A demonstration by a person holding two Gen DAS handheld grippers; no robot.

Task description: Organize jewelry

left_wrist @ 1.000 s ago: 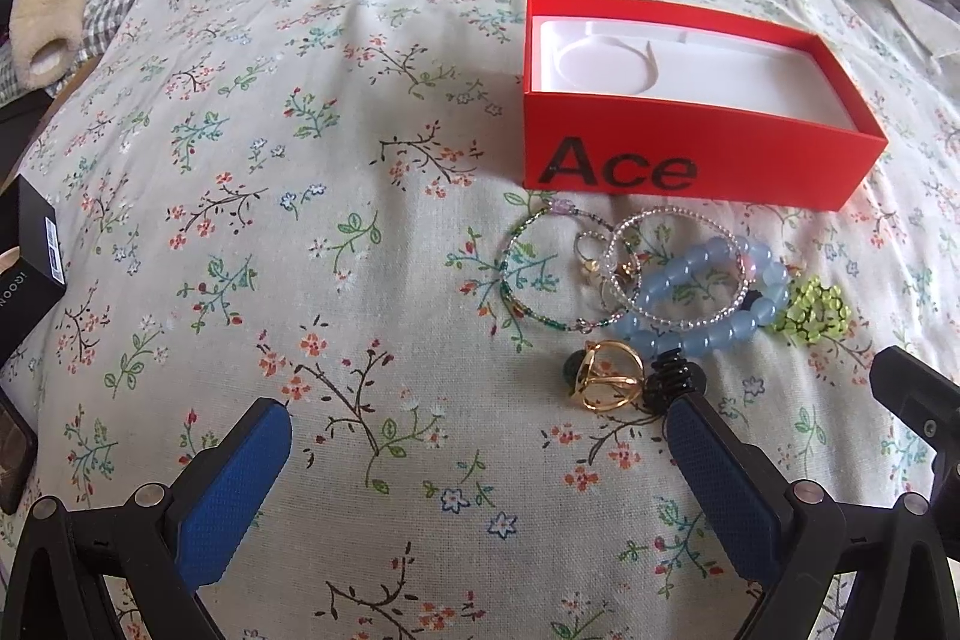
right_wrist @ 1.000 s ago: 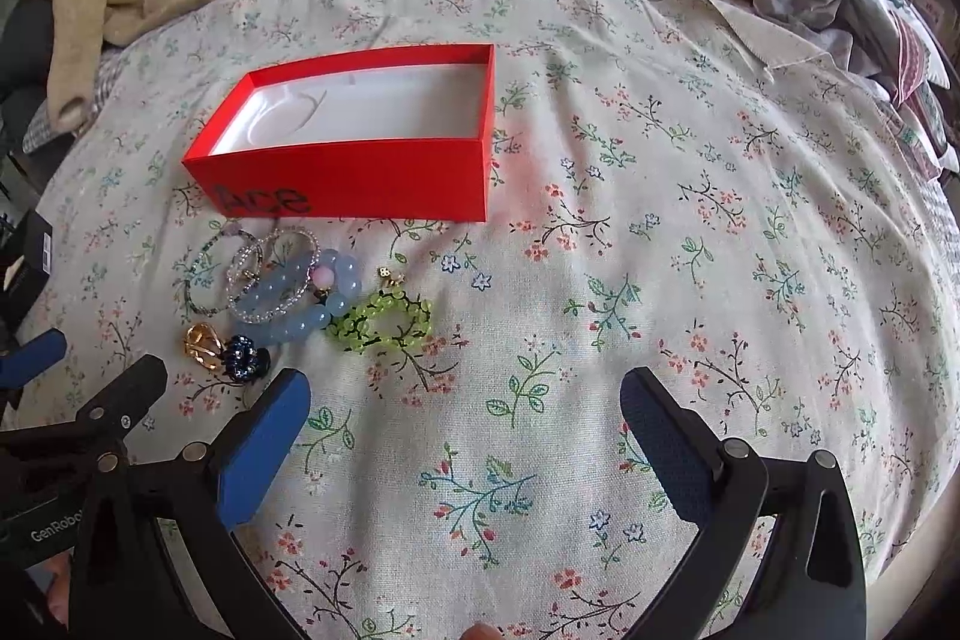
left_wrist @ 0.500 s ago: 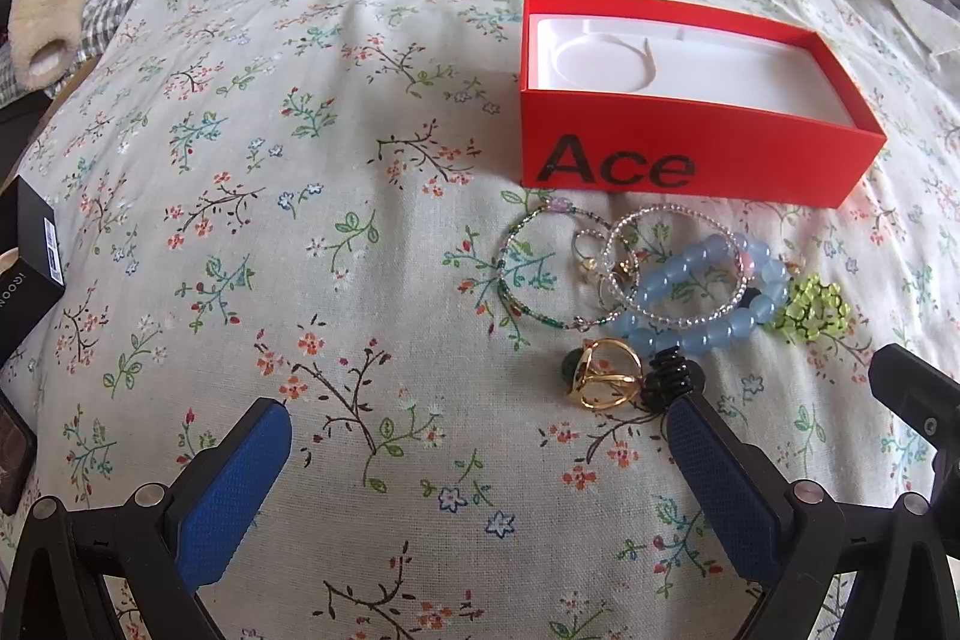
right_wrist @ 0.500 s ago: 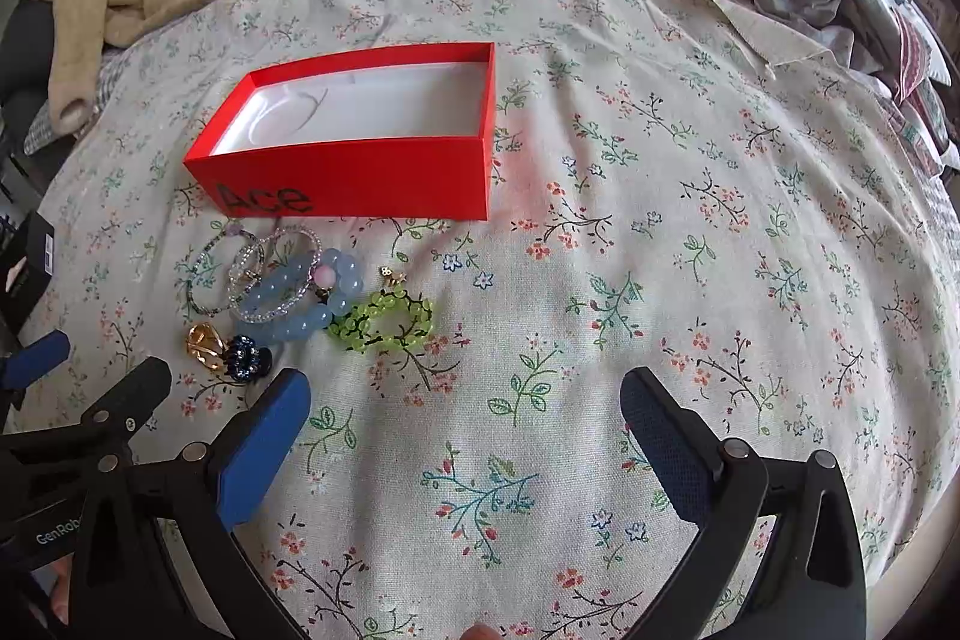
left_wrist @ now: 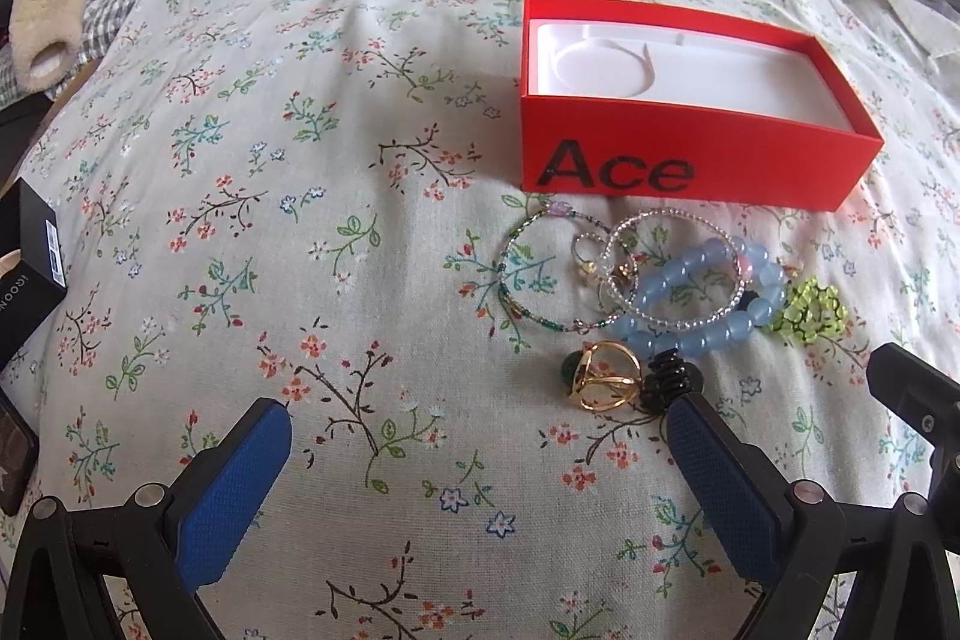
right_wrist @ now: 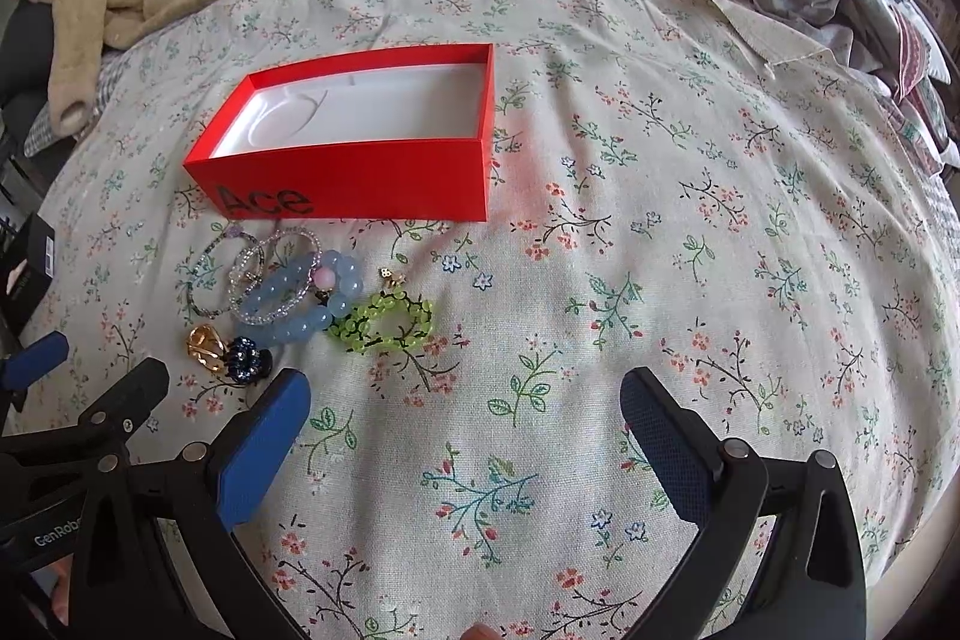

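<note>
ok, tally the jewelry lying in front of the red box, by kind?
Bracelets: 4 — blue, green, clear, thin beaded
Gold ring: 1
Black clip: 1
Small charm: 1
Total: 7; tangled small rings uncounted.

Red box (left_wrist: pixel 690 160) marked "Ace" sits open on the bed, white insert bare. Just in front lies my jewelry heap: blue bead bracelet (left_wrist: pixel 708 307) overlapping a clear beaded one (left_wrist: pixel 672 220), green bracelet (right_wrist: pixel 384 322) alongside, gold ring (left_wrist: pixel 603 382) nearest me.
</note>
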